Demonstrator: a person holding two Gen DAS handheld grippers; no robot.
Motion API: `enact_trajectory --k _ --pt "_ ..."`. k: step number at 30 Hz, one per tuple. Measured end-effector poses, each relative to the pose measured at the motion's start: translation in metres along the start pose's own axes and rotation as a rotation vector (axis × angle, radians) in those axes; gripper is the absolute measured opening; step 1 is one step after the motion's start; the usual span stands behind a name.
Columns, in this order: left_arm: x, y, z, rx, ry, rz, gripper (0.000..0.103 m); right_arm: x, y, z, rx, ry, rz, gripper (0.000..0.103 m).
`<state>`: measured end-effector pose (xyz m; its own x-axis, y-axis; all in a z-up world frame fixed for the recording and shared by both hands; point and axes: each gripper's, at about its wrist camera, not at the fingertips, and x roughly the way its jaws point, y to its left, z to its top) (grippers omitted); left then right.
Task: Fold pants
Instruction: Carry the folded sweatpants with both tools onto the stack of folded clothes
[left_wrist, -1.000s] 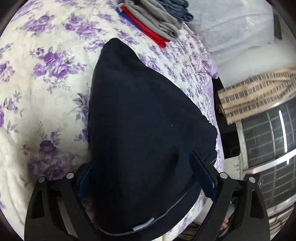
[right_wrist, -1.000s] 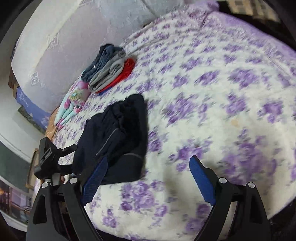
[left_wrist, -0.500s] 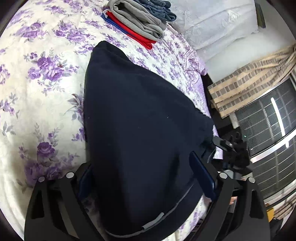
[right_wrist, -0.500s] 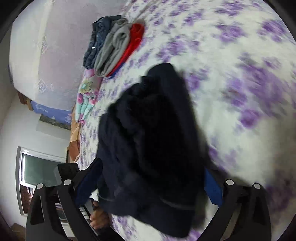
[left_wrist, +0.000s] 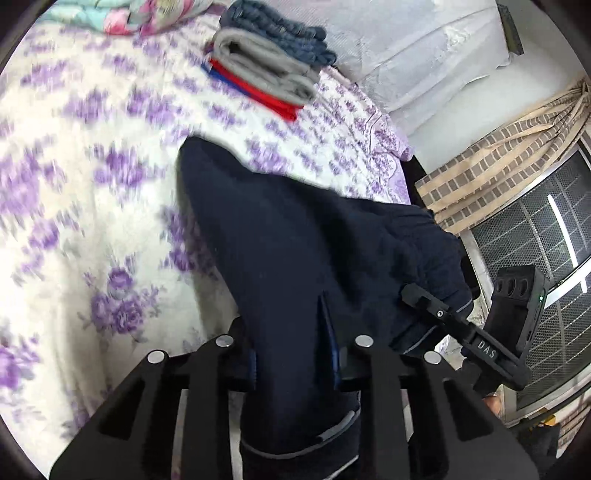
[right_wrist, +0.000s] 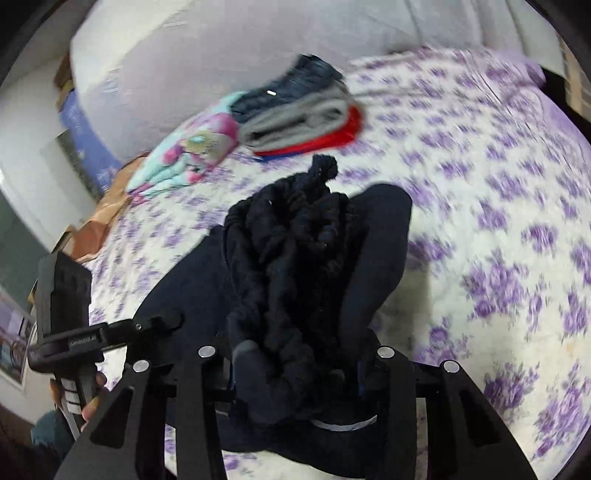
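Observation:
The dark navy pants (left_wrist: 295, 251) lie folded on the floral bed near its front edge. My left gripper (left_wrist: 293, 354) is shut on the near edge of the pants, cloth pinched between its blue pads. My right gripper (right_wrist: 295, 369) is shut on the bunched elastic waistband (right_wrist: 291, 236) of the same pants. The right gripper also shows in the left wrist view (left_wrist: 461, 332) at the pants' right side. The left gripper shows in the right wrist view (right_wrist: 110, 332) at the left.
A stack of folded clothes, blue, grey and red (left_wrist: 266, 62) (right_wrist: 303, 114), sits farther up the bed (left_wrist: 74, 184). A pink and teal folded cloth (right_wrist: 184, 155) lies beside it. A white headboard (left_wrist: 424, 48) is behind, a window grille (left_wrist: 535, 240) to the right.
Both grippers have closed from open onto the pants. The right gripper moved in over the waistband; the pants bunched and lifted at the near edge.

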<state>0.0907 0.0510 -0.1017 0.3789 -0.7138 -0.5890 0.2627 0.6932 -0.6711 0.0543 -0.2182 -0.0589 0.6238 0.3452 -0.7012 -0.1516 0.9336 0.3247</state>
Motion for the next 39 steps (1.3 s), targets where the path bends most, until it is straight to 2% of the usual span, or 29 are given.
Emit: enact_trajectory --k 3,5,8,9,10,11,12,13,16,19,22,23,24,25,26,27,29,34,38,39 --pt "-0.016 -0.021 0.029 0.028 -0.034 0.034 0.025 0.005 0.008 0.036 -0.051 0.008 0.042 0.044" --pt "-0.025 -0.033 0.067 0.040 -0.049 0.068 0.025 0.011 0.015 0.072 -0.068 0.005 0.067 0.043" --pt "-0.030 -0.050 0.151 0.043 -0.082 0.106 0.025 0.022 0.029 0.172 -0.113 -0.033 0.098 0.043" --pt "-0.031 -0.058 0.194 0.051 -0.099 0.127 0.025 0.027 0.030 0.199 -0.110 -0.044 0.099 0.044" --pt "-0.031 -0.064 0.225 0.064 -0.107 0.145 0.025 0.035 0.031 0.235 -0.101 -0.053 0.096 0.044" --pt "-0.031 -0.069 0.259 0.065 -0.125 0.165 0.025 0.047 0.030 0.281 -0.078 -0.067 0.102 0.044" --pt "-0.029 -0.074 0.306 0.062 -0.149 0.187 0.025 0.057 0.029 0.310 -0.062 -0.080 0.103 0.044" --pt "-0.026 -0.077 0.336 0.075 -0.152 0.198 0.025 0.070 0.028 0.342 -0.055 -0.097 0.092 0.044" --pt "0.000 -0.065 0.429 0.044 -0.184 0.213 0.026 0.112 0.018 0.411 -0.032 -0.132 0.069 0.044" --pt "0.038 -0.036 0.474 0.005 -0.168 0.227 0.026 0.170 -0.009 0.449 0.011 -0.103 0.050 0.044" --pt "0.087 0.010 0.482 -0.048 -0.090 0.249 0.026 0.224 -0.046 0.439 0.082 -0.017 0.031 0.046" --pt "0.102 0.027 0.477 -0.059 -0.065 0.275 0.027 0.233 -0.056 0.435 0.093 -0.007 0.019 0.051" --pt "0.111 0.036 0.473 -0.053 -0.052 0.289 0.032 0.243 -0.069 0.426 0.102 -0.002 0.012 0.055" --pt "0.118 0.050 0.465 -0.050 -0.056 0.272 0.036 0.245 -0.079 0.420 0.119 -0.014 0.023 0.070" --pt "0.116 0.058 0.459 -0.057 -0.078 0.242 0.046 0.245 -0.087 0.417 0.139 -0.022 0.037 0.084" --pt "0.113 0.061 0.456 -0.057 -0.089 0.233 0.058 0.244 -0.093 0.414 0.148 -0.020 0.065 0.086" --pt "0.107 0.065 0.452 -0.043 -0.095 0.236 0.066 0.240 -0.090 0.413 0.119 -0.019 0.066 0.086" --pt "0.095 0.058 0.443 -0.012 -0.100 0.277 0.066 0.216 -0.062 0.411 0.001 -0.049 -0.056 0.087" --pt "0.089 0.045 0.435 0.037 -0.131 0.353 0.081 0.195 -0.050 0.416 -0.029 -0.098 -0.136 0.087" --pt "0.088 0.043 0.434 0.044 -0.133 0.367 0.081 0.189 -0.046 0.416 -0.036 -0.106 -0.150 0.087"
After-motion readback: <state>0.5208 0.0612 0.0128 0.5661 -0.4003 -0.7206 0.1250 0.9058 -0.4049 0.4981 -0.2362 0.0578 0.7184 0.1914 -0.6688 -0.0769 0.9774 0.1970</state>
